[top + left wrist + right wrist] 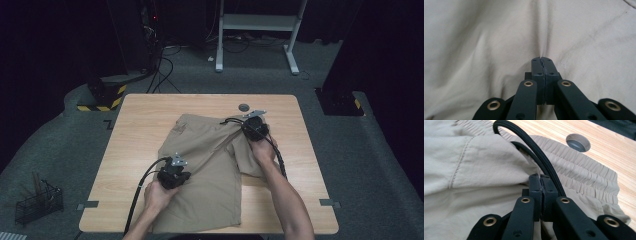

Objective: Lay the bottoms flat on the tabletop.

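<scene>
Surface (135, 107) wooden, bare margins all round tan shorts (210, 165) lying mid-surface, hem at near edge. Left gripper (541, 58) jaws pinched on a fabric fold. Right gripper (541, 177) jaws clamped at waistband beside black drawstring (534, 147); grommet hole (578, 142) near.

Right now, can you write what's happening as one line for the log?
left gripper: shut on shorts | right gripper: shut on shorts near waistband | shorts: flat on table
</scene>
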